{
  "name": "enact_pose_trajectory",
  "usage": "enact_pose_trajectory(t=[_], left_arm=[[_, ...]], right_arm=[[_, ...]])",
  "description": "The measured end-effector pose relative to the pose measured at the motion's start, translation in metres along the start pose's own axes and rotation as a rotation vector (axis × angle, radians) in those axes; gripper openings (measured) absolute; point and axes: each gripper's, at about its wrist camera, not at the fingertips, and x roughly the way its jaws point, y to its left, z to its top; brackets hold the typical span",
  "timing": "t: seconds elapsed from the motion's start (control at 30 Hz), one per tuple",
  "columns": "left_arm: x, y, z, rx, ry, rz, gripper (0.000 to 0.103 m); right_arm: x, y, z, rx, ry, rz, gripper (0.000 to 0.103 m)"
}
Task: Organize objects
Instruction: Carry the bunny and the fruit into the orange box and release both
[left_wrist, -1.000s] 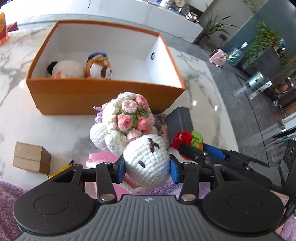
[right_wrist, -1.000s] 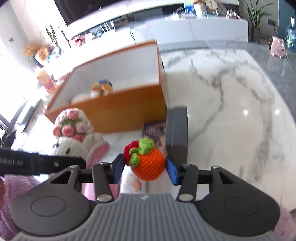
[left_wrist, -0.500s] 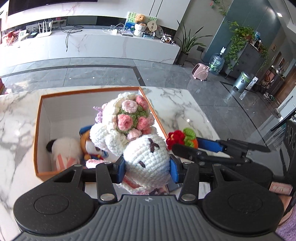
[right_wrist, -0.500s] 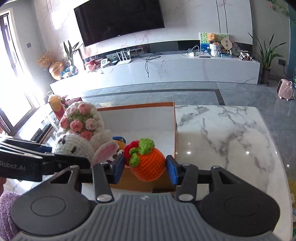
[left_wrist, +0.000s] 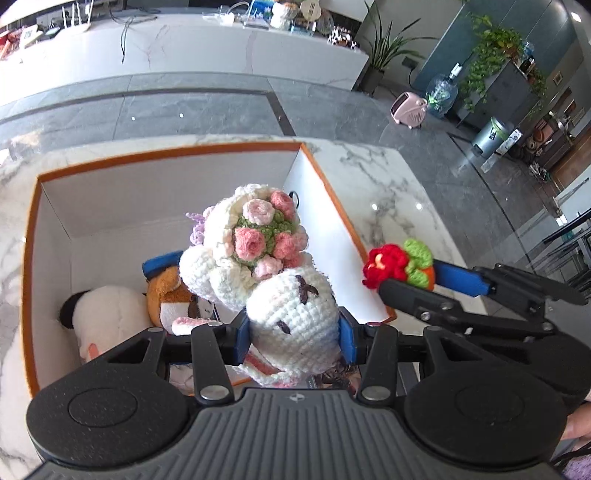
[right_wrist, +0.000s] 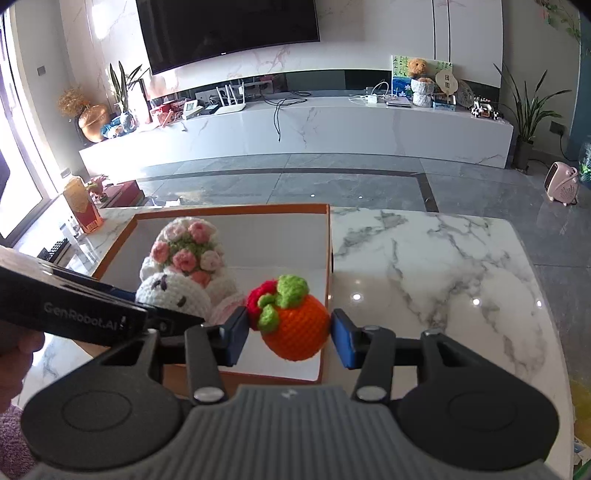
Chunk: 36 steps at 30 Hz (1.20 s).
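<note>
My left gripper (left_wrist: 293, 334) is shut on a white crocheted bunny (left_wrist: 291, 325) that carries a bouquet of pink roses (left_wrist: 266, 236). It hangs over the open orange box (left_wrist: 166, 153). Inside the box lie a white plush (left_wrist: 107, 317) and an orange-and-white plush dog (left_wrist: 173, 295). My right gripper (right_wrist: 288, 334) is shut on an orange crocheted fruit (right_wrist: 295, 328) with green leaves and a red flower. The fruit hangs above the box's right inner corner (right_wrist: 327, 236). In the right wrist view the bunny (right_wrist: 173, 291) and the left gripper's arm (right_wrist: 74, 314) show at the left.
The box stands on a white marble table (right_wrist: 443, 280). Beyond the table's far edge lie a grey tiled floor and a long white cabinet (right_wrist: 295, 129). A hand (right_wrist: 14, 354) shows at the left edge. A purple rug (right_wrist: 11, 443) lies at the lower left.
Both grippers have moved forward and up with their toys, from in front of the box to above it. The box interior now lies under the bunny and the fruit.
</note>
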Motion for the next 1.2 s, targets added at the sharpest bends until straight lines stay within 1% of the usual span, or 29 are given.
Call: enact_pose_trajectory(t=[0.1,0.23,0.3,0.4,0.47,0.53,0.6,0.67,0.7,0.83,0.9,1.03,1.2], left_arm=[[0.011,0.011,-0.004,-0.03,0.034,-0.031,0.054],[0.016,0.021,-0.001,-0.041,0.036,-0.062,0.054],[0.019,0.024,0.001,-0.046,0.038,-0.066,0.054],[0.028,0.029,0.007,-0.062,0.043,-0.041,0.053],[0.033,0.031,0.008,-0.071,0.037,-0.036,0.053],[0.04,0.032,0.005,-0.067,0.056,-0.037,0.053],[0.049,0.031,0.0,-0.051,0.081,-0.016,0.053],[0.053,0.03,-0.007,-0.025,0.096,0.02,0.053],[0.052,0.03,-0.008,-0.023,0.088,0.028,0.053],[0.055,0.039,-0.012,-0.051,0.106,0.055,0.055],[0.059,0.046,-0.014,-0.09,0.123,0.051,0.055],[0.064,0.06,-0.019,-0.166,0.148,0.01,0.057],[0.054,0.065,-0.023,-0.187,0.127,0.009,0.057]], right_arm=[[0.008,-0.008,-0.002,0.045,0.022,0.032,0.05],[0.02,-0.017,-0.004,0.119,0.061,0.097,0.051],[0.024,-0.016,-0.004,0.119,0.068,0.097,0.05],[0.029,-0.014,-0.003,0.125,0.074,0.092,0.05],[0.03,-0.014,-0.002,0.141,0.078,0.093,0.05],[0.031,-0.013,-0.001,0.132,0.081,0.089,0.051],[0.033,-0.009,-0.001,0.116,0.09,0.09,0.05],[0.037,-0.006,-0.001,0.104,0.106,0.099,0.05],[0.039,-0.005,-0.001,0.103,0.117,0.105,0.05],[0.05,-0.003,0.001,0.132,0.172,0.134,0.051],[0.055,-0.002,0.001,0.142,0.198,0.129,0.051],[0.064,-0.001,0.0,0.163,0.248,0.131,0.051],[0.071,-0.004,-0.001,0.203,0.29,0.13,0.051]])
